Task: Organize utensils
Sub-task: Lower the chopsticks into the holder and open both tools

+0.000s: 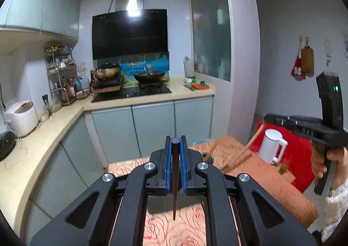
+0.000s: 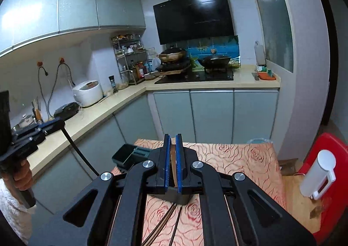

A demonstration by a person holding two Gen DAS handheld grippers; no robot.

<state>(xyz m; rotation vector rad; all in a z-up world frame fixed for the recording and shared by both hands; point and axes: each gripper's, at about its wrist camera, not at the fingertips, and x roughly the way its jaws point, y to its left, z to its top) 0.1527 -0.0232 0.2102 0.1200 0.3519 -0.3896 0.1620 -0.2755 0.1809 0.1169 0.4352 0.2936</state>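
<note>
Above rose-patterned tablecloth (image 1: 178, 230), left gripper (image 1: 175, 140) pinches dark chopstick (image 1: 174, 185) hanging downward.

Black gripper (image 1: 176, 148), blue-lined jaws, white sleeve (image 1: 336, 206)

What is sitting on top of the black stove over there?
On the black stove sit a dark wok and a golden pan raised on a separate cooker. Their insides cannot be seen from this angle.

Walls: painted white (image 1: 282, 28)
Cabinets: pale grey-green doors (image 2: 211, 113), fitted beneath a beige L-shaped counter (image 2: 243, 84)
Hood: black range hood (image 1: 129, 32), mounted over the hob (image 1: 132, 93)
</note>
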